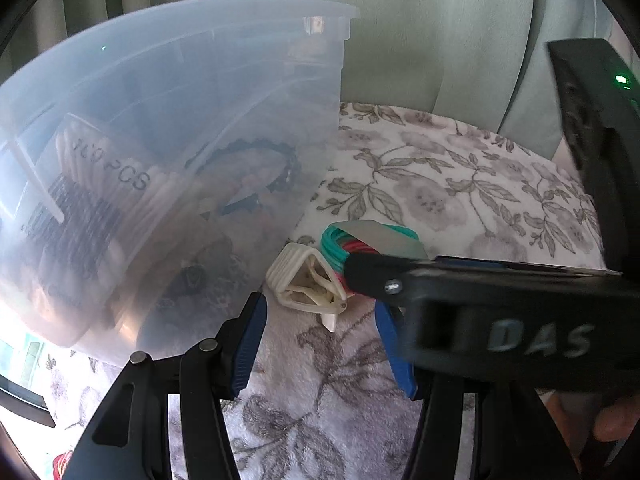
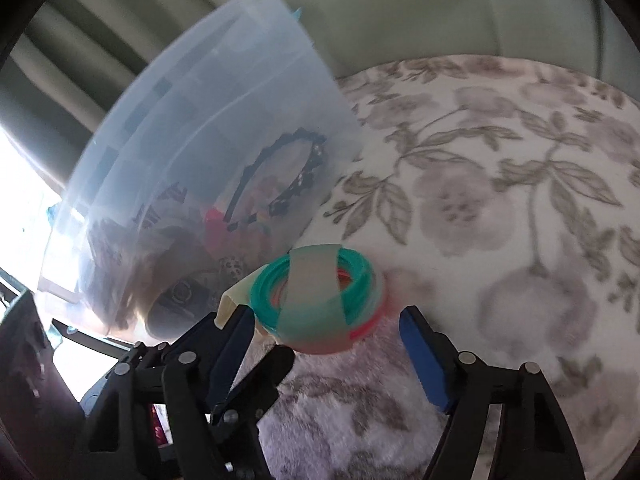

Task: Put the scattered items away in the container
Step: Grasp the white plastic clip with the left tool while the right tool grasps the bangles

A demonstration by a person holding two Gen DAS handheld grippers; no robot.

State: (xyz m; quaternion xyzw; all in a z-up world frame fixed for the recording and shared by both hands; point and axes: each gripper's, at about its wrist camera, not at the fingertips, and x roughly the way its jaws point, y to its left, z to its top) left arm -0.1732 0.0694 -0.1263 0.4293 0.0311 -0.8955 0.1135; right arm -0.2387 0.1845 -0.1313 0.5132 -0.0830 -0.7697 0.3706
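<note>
The bundle of teal and pink hair ties [image 2: 320, 300], wrapped by a pale paper band, lies on the floral blanket [image 2: 500, 184] just beside the translucent container [image 2: 208, 140], and it sits between the spread jaws of my right tongs [image 2: 328, 340]. Those tongs are wide open and have hold of nothing; the blue pads flank the bundle but I cannot tell whether either one touches it. Touching the bundle on its container side is a cream plastic clip [image 1: 308, 280], also loose on the blanket.

My left tongs [image 1: 316, 340] are open as well and empty, their tips near the clip, with the body of the right tool crossing in front of their right finger.

Through the container's cloudy wall I can make out a pack of cotton swabs [image 1: 104, 184] marked as a hundred pieces, a black toothed headband [image 1: 260, 176], and some darker and reddish things too blurred to name. So I judge the tidying well along: most items are already inside. What I can see left outside is the hair-tie bundle and the clip. Something red shows at the lower edge of the left view, too small to identify.
</note>
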